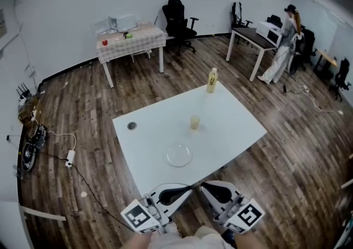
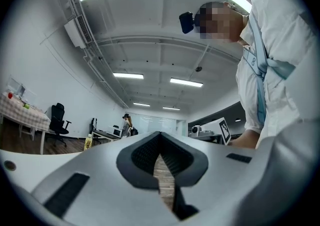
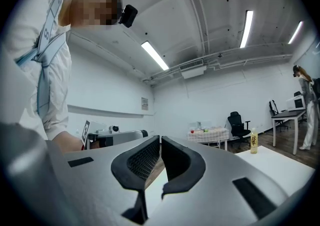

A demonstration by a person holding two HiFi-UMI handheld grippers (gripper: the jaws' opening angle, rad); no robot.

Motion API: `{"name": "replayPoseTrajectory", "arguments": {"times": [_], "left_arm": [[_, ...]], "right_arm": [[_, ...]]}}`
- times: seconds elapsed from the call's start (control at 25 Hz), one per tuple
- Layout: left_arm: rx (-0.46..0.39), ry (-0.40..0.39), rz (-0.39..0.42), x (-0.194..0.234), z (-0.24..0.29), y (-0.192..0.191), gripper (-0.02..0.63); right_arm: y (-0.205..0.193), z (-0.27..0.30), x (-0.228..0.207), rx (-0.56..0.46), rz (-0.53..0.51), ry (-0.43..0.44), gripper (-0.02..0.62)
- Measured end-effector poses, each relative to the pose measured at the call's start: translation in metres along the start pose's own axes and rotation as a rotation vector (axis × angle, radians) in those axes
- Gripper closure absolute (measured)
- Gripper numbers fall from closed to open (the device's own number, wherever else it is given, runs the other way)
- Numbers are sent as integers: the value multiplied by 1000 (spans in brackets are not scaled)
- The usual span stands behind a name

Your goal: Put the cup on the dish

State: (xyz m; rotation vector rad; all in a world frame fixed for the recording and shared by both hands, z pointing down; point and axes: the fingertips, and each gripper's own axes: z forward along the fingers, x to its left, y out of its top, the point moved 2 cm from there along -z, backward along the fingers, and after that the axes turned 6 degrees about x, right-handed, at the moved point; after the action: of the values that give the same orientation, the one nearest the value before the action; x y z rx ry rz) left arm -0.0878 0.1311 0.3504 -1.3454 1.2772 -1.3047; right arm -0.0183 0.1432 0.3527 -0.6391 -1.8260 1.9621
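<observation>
A small clear cup [image 1: 195, 122] with yellowish liquid stands near the middle of the white table [image 1: 231, 124]. A clear glass dish [image 1: 179, 155] lies closer to me, near the table's front edge. My left gripper [image 1: 190, 188] and right gripper [image 1: 202, 185] hang side by side just short of that front edge, tips pointing toward each other, both shut and empty. In the left gripper view the jaws [image 2: 159, 153] meet with nothing between them. The right gripper view shows its jaws [image 3: 160, 145] together too, with the table's edge beyond.
A yellow drink bottle [image 1: 212, 80] stands at the table's far edge; it also shows as the bottle [image 3: 254, 141]. A dark round spot [image 1: 132, 125] marks the table's left side. Further off are a checkered table [image 1: 131, 37], office chairs, desks, and a person [image 1: 285, 44]. Cables lie on the floor at left.
</observation>
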Motion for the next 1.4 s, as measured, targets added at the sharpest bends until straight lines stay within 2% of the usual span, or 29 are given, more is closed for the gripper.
{"name": "replayPoseTrajectory", "arguments": {"times": [0.32,0.52,0.68,1.0,1.4], "left_arm": [[4,-18,-16,23,32,-1,604],[-18,19,-23,45,57,5,604],[-26,53,-21,64,71,8,604],[-21,128,-42,89,82,-2,604],[-25,164,-72,115,85,-12,604]], "right_arm": [[8,17,-41,10,-25,39,561],[16,32,-71,25,-61,116,561],[21,39,-94,22,-62,144,561],[6,56,-128,53,-46,189,561],[-16,89,-170,93,-67,203,561]]}}
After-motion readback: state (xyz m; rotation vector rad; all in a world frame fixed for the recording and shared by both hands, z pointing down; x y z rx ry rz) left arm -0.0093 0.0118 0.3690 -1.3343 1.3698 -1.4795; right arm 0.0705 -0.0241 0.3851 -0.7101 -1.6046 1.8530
